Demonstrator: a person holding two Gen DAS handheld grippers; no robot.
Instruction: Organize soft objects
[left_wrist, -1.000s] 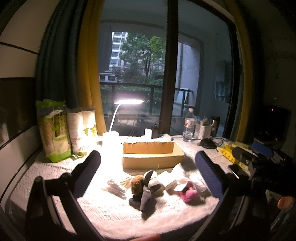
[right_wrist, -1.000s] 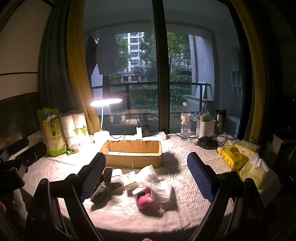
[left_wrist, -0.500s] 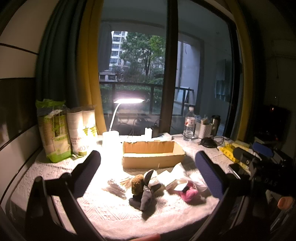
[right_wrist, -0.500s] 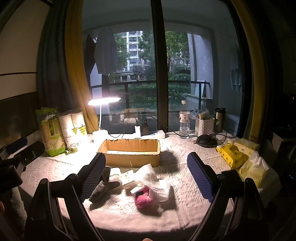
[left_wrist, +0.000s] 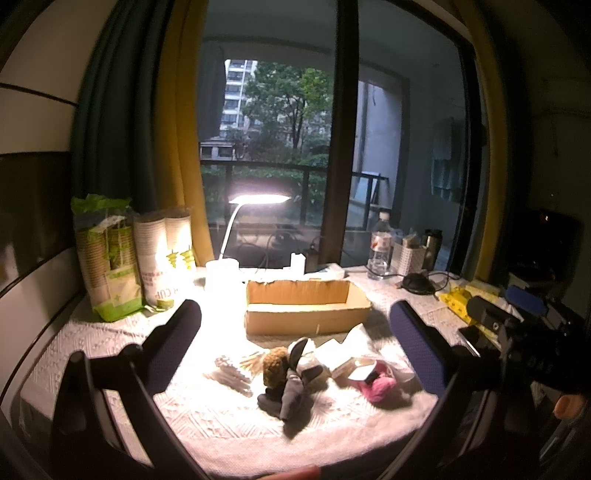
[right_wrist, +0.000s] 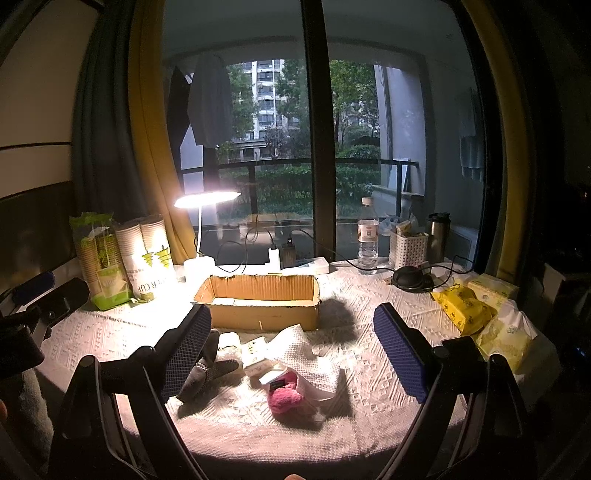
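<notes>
An open cardboard box (left_wrist: 308, 308) stands mid-table; it also shows in the right wrist view (right_wrist: 260, 302). In front of it lies a heap of soft things: a grey glove (left_wrist: 291, 389), a brown fuzzy ball (left_wrist: 275, 365), a pink plush item (left_wrist: 378, 386) and a white cloth (right_wrist: 303, 354). The glove (right_wrist: 207, 369) and pink item (right_wrist: 284, 395) also show in the right wrist view. My left gripper (left_wrist: 295, 332) is open and empty, held above the heap. My right gripper (right_wrist: 291, 336) is open and empty, also above it.
A lit desk lamp (left_wrist: 255, 201) stands behind the box. Sleeves of paper cups (left_wrist: 162, 262) stand at the left. A water bottle (right_wrist: 367, 240), a white basket (right_wrist: 408, 249) and a flask (right_wrist: 437, 236) are at the back right. Yellow tissue packs (right_wrist: 465, 304) lie at the right edge.
The right wrist view has shifted slightly, so the scene sits a little farther left and lower. The left gripper has barely moved. Both stay open.
</notes>
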